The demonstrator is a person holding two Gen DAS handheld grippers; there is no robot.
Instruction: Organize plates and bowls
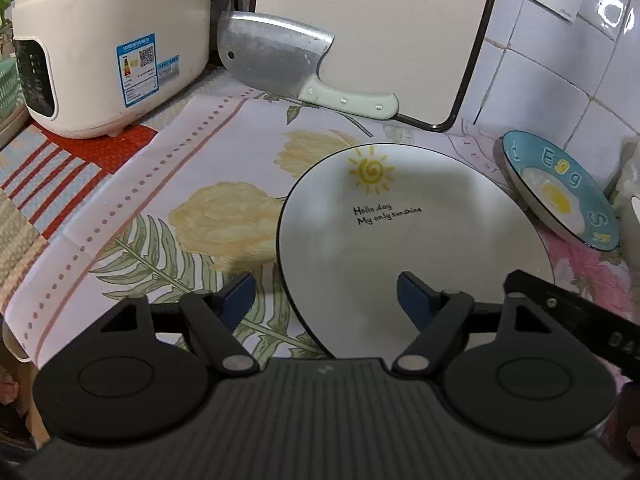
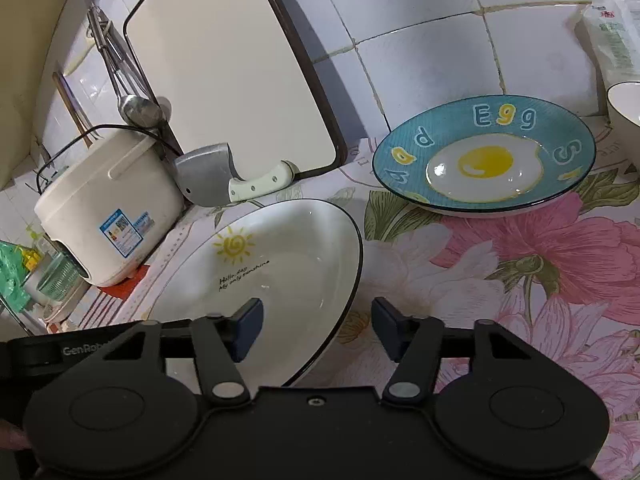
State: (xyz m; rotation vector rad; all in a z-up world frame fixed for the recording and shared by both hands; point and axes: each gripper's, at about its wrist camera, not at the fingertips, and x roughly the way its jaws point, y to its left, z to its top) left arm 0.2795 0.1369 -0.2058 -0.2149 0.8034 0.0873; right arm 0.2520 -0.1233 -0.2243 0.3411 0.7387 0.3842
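Straddling opposite sides of the white plate (image 1: pixel 416 240), both tools looked set for a two-handed rim pick. The left gripper (image 1: pixel 326 298) had its jaws apart, one pad outside the plate's left rim over the cloth, the other over the plate's well; neither pad pressed on anything I could see. The right gripper (image 2: pixel 316 330) was the mirror case: jaws apart, left pad over the well, right pad outside the right rim, rim in the gap, no contact visible.

The plate sat flat on the floral surface (image 1: pixel 160 184), near edge toward the grippers. The blue egg plate (image 2: pixel 484 156) lay just right of it and farther back, apparently tilted with its far edge propped up; whether the two rims touched, I couldn't tell. A white bowl (image 2: pixel 624 104) showed at the far right edge. The cleaver (image 1: pixel 276 60) and cutting board (image 1: pixel 372 36) leaned against the far wall, with the rice cooker (image 1: pixel 108 52) far left.

My read on doing it well:
- Seat each rim deep in the gap before closing; glazed rims slip.
- Close both sides together and lift level, or the plate pivots.
- Raise it clear of the egg plate's near rim before going right.
- Probably the stacking target is the egg plate; set down centred, not dropped.
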